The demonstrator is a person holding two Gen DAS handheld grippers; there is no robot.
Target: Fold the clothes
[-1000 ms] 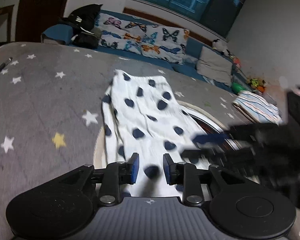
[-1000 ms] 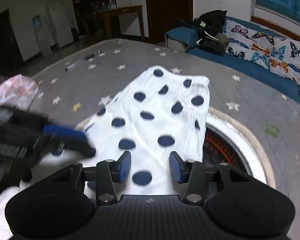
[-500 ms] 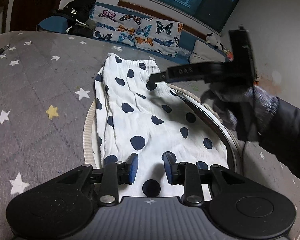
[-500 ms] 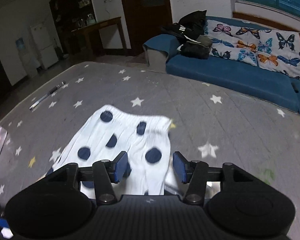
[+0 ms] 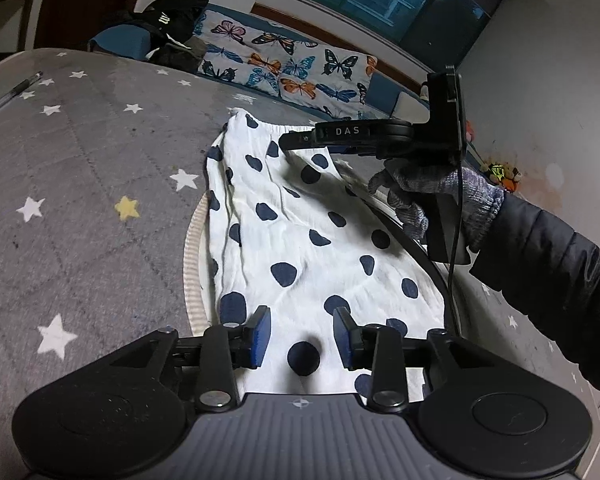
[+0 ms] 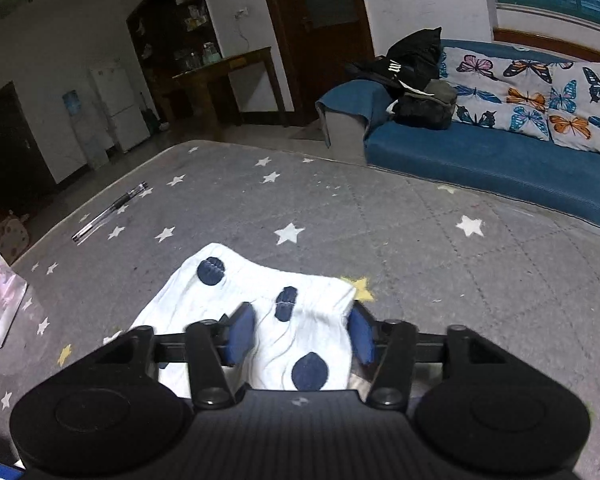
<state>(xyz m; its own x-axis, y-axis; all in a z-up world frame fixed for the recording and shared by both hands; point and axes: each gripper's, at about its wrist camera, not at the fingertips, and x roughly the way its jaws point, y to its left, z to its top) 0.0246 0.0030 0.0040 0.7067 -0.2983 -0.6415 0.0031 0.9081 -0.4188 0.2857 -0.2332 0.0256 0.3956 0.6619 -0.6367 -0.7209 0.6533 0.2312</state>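
A white garment with dark blue dots [image 5: 300, 232] lies lengthways on the grey star-patterned carpet [image 5: 80, 200]. My left gripper [image 5: 302, 340] stands open over its near hem, and cloth shows between the blue pads. In the right wrist view the elastic waistband end of the garment [image 6: 252, 284] lies flat. My right gripper [image 6: 300, 336] is open over it, with the right finger at the waistband's right corner. The left wrist view shows the right gripper [image 5: 290, 142] side-on at that far end, held by a gloved hand [image 5: 440, 188].
A round object with a ribbed beige rim [image 5: 192, 264] lies under the garment. A blue sofa [image 6: 500, 160] with butterfly cushions and a black bag [image 6: 416, 64] borders the carpet. A pen [image 6: 112, 212] and a pink-and-white plastic bag [image 6: 0, 304] lie to the left.
The right gripper has travelled from the garment's near end to the far waistband end and come down over it. The left gripper stays at the near hem, jaws slightly wider.
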